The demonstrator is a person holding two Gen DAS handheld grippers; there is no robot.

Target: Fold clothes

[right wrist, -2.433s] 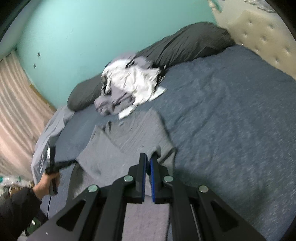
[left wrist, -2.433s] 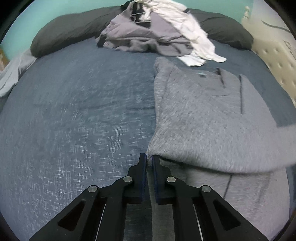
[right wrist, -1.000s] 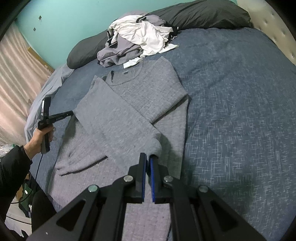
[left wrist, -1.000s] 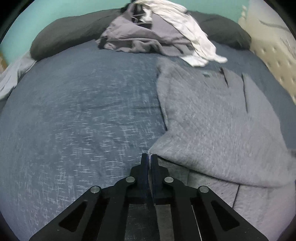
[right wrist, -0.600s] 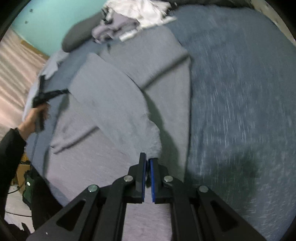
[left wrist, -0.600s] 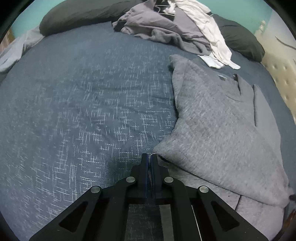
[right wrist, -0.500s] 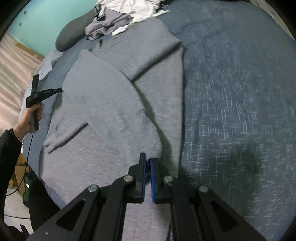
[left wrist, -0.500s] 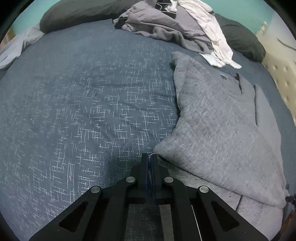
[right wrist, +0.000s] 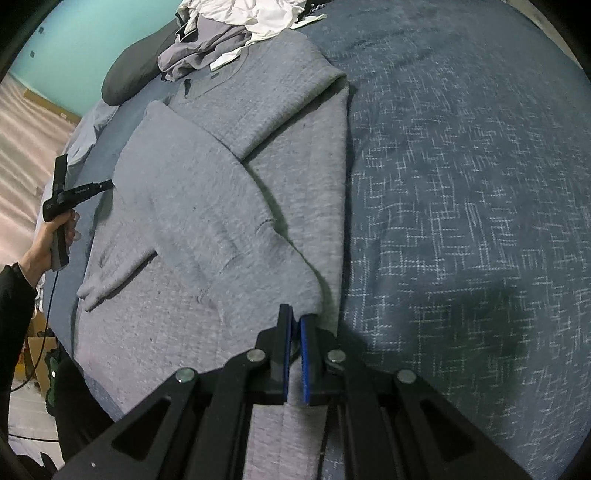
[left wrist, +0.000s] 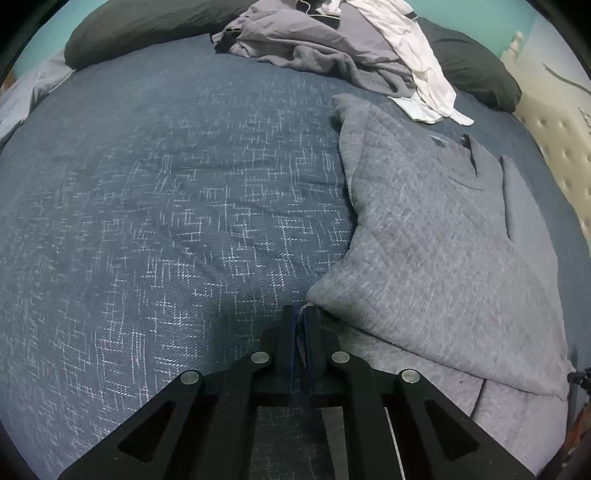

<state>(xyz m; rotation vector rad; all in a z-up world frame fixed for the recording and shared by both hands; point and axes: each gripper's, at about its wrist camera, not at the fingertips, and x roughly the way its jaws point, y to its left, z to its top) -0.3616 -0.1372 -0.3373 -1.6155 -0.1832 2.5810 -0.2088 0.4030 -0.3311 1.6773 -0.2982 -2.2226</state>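
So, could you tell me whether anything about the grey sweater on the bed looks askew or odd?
Mostly tidy. The grey sweater lies flat on the blue bedspread, but the sleeve folded across it runs at a slant, its cuff bunched instead of lying square. Beyond the collar, a heap of unfolded clothes sits against the dark pillows.

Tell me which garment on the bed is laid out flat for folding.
The grey sweater, spread flat on the blue bedspread with a folded section across its body. The other clothes, grey and white, lie crumpled in a heap by the dark pillows.
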